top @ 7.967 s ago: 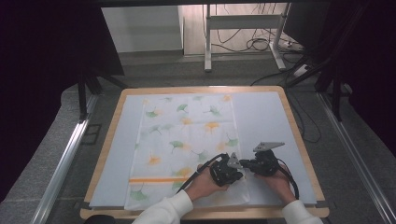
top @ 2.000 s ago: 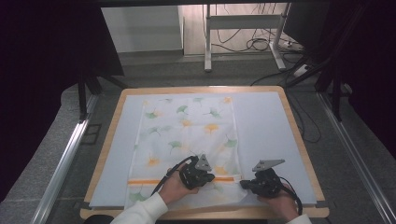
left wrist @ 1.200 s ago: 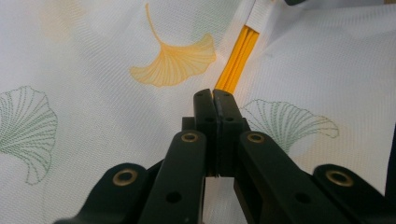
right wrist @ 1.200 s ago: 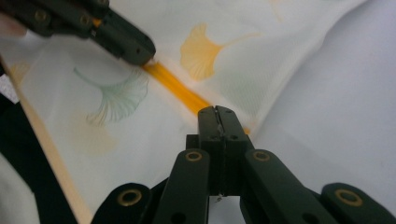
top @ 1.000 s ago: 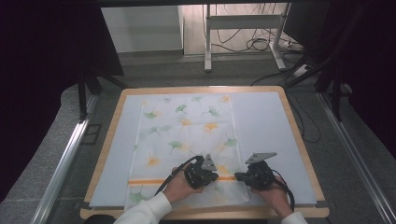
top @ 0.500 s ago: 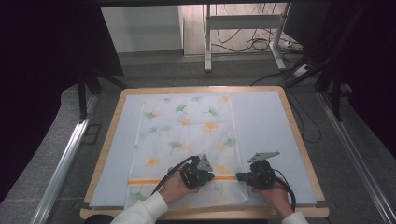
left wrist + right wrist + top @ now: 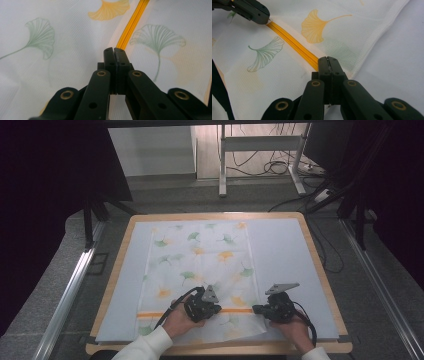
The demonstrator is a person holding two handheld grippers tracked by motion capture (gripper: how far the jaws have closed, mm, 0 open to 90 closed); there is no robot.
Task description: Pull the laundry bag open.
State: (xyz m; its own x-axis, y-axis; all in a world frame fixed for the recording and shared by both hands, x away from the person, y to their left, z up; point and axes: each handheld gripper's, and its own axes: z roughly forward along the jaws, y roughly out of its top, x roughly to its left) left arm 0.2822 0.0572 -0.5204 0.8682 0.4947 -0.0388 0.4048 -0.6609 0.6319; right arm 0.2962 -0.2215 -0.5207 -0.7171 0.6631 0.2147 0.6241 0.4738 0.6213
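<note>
Thin printed cloth (image 7: pixel 200 265) lies flat on the table (image 7: pixel 310 270); it looks light and limp. Left gripper (image 7: pixel 114 53) and right gripper (image 7: pixel 328 63) both pinch its orange stripe (image 7: pixel 294 45), jaws closed; edge holds suit best.

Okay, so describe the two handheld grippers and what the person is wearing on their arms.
Both the left gripper and the right gripper are black, with paired flat jaws, brass-coloured rivets, a grey three-cornered plate on top and a trailing black cable. The sleeves are white.
</note>
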